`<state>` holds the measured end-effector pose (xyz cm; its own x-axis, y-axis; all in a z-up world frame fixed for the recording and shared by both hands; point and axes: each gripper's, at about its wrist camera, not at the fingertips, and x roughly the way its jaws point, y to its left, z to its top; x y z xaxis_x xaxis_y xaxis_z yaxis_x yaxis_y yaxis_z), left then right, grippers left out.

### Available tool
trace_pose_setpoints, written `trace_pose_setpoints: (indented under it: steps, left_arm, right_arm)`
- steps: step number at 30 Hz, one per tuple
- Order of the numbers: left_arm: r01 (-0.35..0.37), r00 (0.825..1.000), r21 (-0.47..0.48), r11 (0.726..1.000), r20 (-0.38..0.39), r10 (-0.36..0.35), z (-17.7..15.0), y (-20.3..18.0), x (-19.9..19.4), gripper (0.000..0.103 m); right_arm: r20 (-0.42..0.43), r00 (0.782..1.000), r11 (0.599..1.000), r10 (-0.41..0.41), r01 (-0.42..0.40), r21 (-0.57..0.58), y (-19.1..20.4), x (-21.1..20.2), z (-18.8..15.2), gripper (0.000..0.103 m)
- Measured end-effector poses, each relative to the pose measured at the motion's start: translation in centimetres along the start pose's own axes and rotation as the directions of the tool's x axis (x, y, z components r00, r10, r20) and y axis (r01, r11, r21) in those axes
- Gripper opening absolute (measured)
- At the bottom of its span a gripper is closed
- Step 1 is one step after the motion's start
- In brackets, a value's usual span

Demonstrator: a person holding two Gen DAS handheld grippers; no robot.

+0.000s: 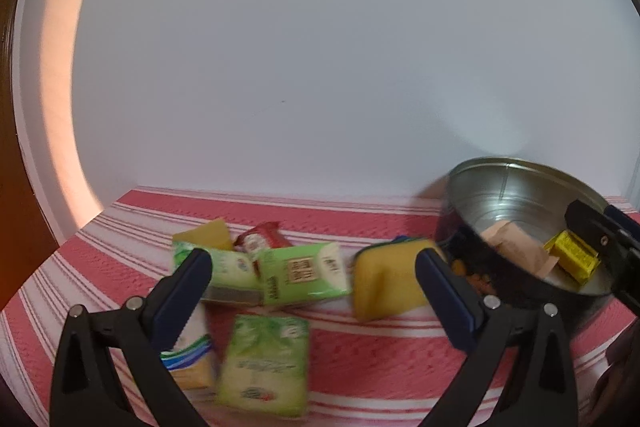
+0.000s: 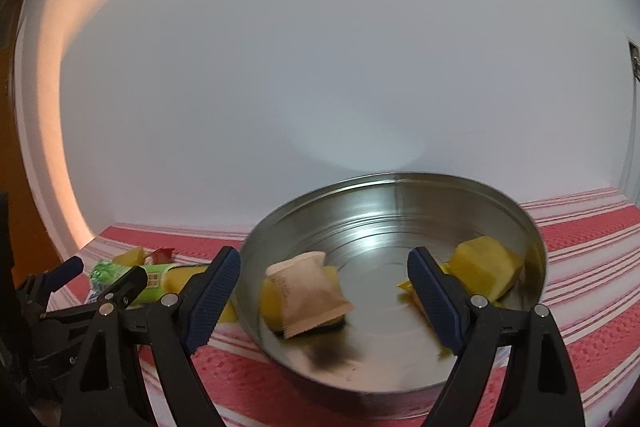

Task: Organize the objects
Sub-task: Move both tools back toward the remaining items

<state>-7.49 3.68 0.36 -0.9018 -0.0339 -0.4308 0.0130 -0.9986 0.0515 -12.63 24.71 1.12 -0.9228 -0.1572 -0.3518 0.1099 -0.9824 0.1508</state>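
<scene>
Packets scattered on red-and-white striped cloth (image 1: 360,359), seen past left gripper (image 1: 314,277), fingers spread wide, nothing pinched. Between those fingers and just ahead: green packet with a square label (image 1: 306,273), tilted. Closer in, below the gap: another green packet (image 1: 264,367), blurred. Behind left finger (image 1: 184,291): a third green packet (image 1: 224,265), partly covered, and a white-and-blue packet (image 1: 192,355) near the finger's base. Farther ahead: red packet (image 1: 262,239) and a yellow one (image 1: 208,233), touching the green pile. Just inside right finger (image 1: 448,295): yellow sponge-like block (image 1: 384,283), standing on edge, beside the metal bowl (image 1: 516,183) to the right.

Right gripper (image 2: 324,285) hanging over the bowl (image 2: 360,359), fingers spread wide, empty. Between them, nearer left finger (image 2: 212,291): beige sachet (image 2: 308,291) lying on a yellow piece (image 2: 270,303) inside the bowl. Beyond right finger (image 2: 434,295): yellow block (image 2: 484,267) against the far wall, small yellow wrapper (image 2: 406,287) peeking beside the finger. Left of the bowl, outside it: green packets (image 2: 120,273) and yellow and red ones (image 2: 148,255) on the cloth (image 2: 580,247), with the other gripper's fingers (image 2: 124,287) in front.
</scene>
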Motion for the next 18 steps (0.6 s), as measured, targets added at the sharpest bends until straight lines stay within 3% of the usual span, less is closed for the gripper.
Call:
trace_pose_setpoints:
  steps: [11,18]
  left_arm:
    - [-0.031,0.999,-0.043,0.999,-0.042,0.029,-0.8,5.8,0.3,0.103]
    - [-0.082,0.995,-0.058,0.995,-0.058,0.078,-0.6,8.5,0.8,0.103]
  right_arm:
    - [-0.060,0.994,0.989,0.095,-0.101,-0.105,4.4,0.1,-1.4,0.087]
    - [-0.157,0.971,0.977,0.179,-0.194,-0.085,6.8,0.4,-2.4,0.087]
